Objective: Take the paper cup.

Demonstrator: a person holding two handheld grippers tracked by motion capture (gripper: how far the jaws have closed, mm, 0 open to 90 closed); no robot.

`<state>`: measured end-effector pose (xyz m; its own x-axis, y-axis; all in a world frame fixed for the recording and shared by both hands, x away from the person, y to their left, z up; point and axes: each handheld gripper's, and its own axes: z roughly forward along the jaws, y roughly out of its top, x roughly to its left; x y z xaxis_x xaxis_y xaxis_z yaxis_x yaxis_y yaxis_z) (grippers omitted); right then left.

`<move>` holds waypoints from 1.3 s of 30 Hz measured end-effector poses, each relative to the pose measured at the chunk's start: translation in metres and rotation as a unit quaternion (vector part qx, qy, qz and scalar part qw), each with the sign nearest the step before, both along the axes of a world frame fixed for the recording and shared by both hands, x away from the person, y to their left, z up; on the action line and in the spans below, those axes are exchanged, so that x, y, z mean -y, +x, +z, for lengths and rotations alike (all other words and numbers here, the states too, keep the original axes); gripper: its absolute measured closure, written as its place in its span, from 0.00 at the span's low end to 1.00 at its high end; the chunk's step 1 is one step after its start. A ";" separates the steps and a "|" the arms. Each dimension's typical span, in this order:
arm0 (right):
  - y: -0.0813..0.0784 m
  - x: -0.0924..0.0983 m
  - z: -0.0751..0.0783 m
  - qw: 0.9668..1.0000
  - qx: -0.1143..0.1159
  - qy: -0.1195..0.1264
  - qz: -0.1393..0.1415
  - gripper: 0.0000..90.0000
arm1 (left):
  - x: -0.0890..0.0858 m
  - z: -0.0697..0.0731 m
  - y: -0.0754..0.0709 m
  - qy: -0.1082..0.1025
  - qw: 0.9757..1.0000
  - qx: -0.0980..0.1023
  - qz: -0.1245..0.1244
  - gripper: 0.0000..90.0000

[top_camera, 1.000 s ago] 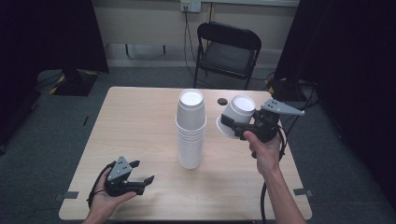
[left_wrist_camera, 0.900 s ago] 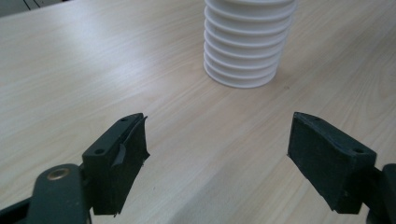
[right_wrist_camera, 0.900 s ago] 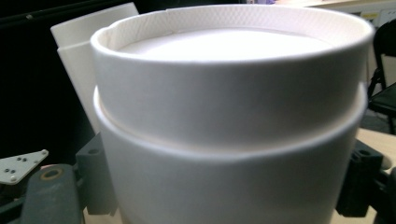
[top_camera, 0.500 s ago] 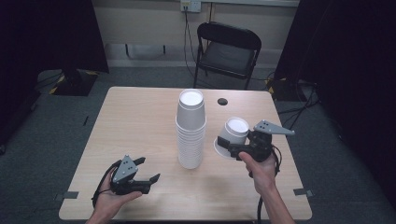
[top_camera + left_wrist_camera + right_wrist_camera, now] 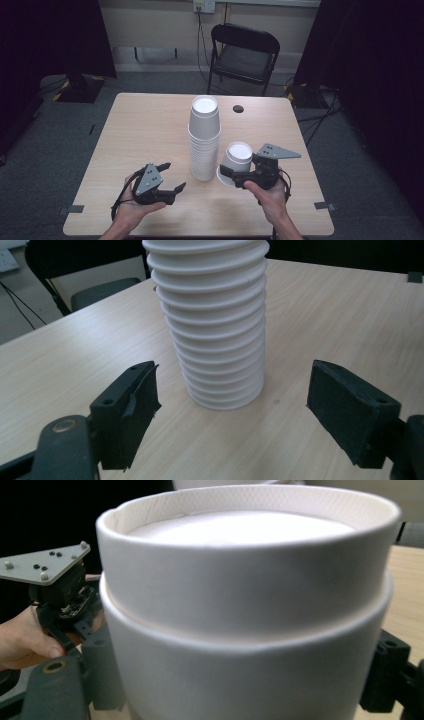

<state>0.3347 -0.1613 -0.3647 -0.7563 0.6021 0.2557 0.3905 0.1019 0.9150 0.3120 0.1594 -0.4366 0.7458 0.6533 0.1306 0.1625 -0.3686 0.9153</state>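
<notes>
Spreading wide under everything was the pale wooden surface [image 5: 140, 130], and near its middle a tall stack of white cups [image 5: 204, 137] was stood upside down. Just right of the stack, a loose cup [image 5: 236, 161] was held tilted, its rim low by the wood. The cup was gripped by the right tongs [image 5: 231, 175], closed on its sides. The left tongs [image 5: 167, 176] were held wide and empty, pointed at the foot of the stack. To do this step well, the cup should probably be lowered slowly, set flat on its rim, kept off the stack, and only then let go.
</notes>
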 end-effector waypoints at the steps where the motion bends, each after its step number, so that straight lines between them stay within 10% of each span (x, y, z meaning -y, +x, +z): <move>1: 0.000 -0.006 -0.004 1.000 -0.004 -0.001 0.009 0.18 | 0.006 0.000 0.000 -0.008 1.000 -0.005 -0.010 0.22; 11: -0.005 -0.035 -0.026 0.998 -0.044 0.028 0.038 0.18 | 0.014 -0.001 -0.005 -0.051 0.997 -0.056 -0.020 0.28; 19: -0.008 -0.054 -0.037 0.996 -0.069 0.037 0.052 0.18 | 0.016 -0.004 -0.010 -0.058 0.997 -0.044 -0.040 0.20; 27: -0.004 -0.063 -0.032 0.991 -0.093 0.075 0.060 0.18 | 0.021 -0.006 -0.017 -0.067 0.995 0.029 -0.066 0.46; 39: -0.005 -0.071 -0.038 0.981 -0.137 0.114 0.070 0.18 | 0.025 -0.009 -0.019 -0.057 0.995 0.042 -0.071 0.69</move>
